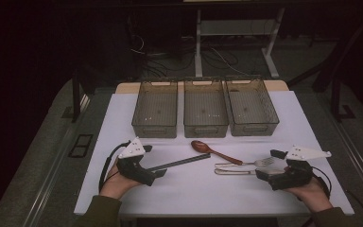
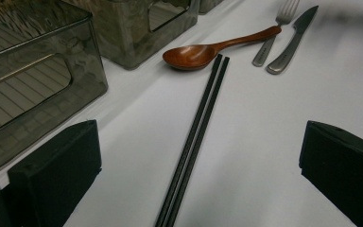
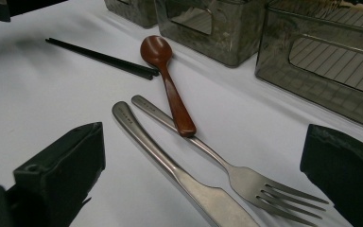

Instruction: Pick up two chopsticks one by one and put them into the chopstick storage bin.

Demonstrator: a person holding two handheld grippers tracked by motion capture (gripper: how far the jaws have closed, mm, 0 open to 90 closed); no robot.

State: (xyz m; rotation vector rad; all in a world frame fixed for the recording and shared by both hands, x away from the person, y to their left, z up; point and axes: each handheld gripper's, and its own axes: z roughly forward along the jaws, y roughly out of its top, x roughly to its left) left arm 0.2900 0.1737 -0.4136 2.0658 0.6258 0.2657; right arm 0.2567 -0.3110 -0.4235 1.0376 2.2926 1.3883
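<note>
**Cutlery waits between wide fingers**

Both grippers' fingers stand wide, holding nothing. The chopsticks (image 2: pixel 194 137) lie between the left gripper (image 1: pixel 157 171) fingers; the fork (image 3: pixel 227 170) and knife (image 3: pixel 170 165) run between the right gripper (image 1: pixel 263 166) fingers, ready for pickup. Ahead, the spoon (image 3: pixel 168 80) rests on the fork's handle, before three bins (image 1: pixel 205 111) on the surface (image 1: pixel 189 194).
</note>
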